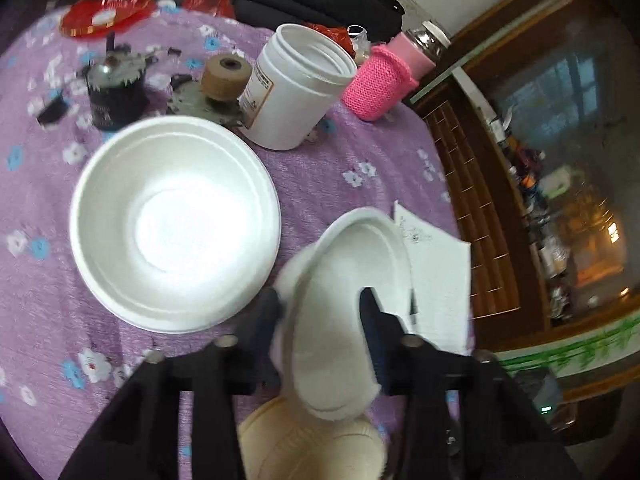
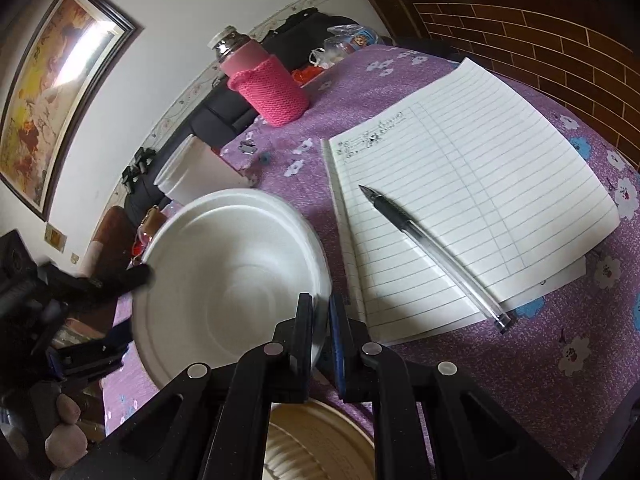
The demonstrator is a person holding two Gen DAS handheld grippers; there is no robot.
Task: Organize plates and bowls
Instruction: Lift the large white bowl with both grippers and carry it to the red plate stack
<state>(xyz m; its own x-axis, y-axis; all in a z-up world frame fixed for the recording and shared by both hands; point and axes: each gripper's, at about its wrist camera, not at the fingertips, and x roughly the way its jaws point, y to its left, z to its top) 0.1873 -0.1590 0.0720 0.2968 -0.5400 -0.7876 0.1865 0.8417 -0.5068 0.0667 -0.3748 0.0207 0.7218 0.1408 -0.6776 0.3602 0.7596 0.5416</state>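
Right wrist alone shows pen (image 2: 430,248) on notebook (image 2: 480,184)

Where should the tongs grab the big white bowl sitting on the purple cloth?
The big white bowl sits upright, mouth up, too wide to span. Pinch its thin rim at the near edge, one tong finger inside, one outside; the white jar crowds the far side.

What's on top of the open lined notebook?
A clear-barrelled black ballpoint pen lies diagonally on the open lined notebook, with scribbles near its top-left corner. The purple floral tablecloth beneath is covered.
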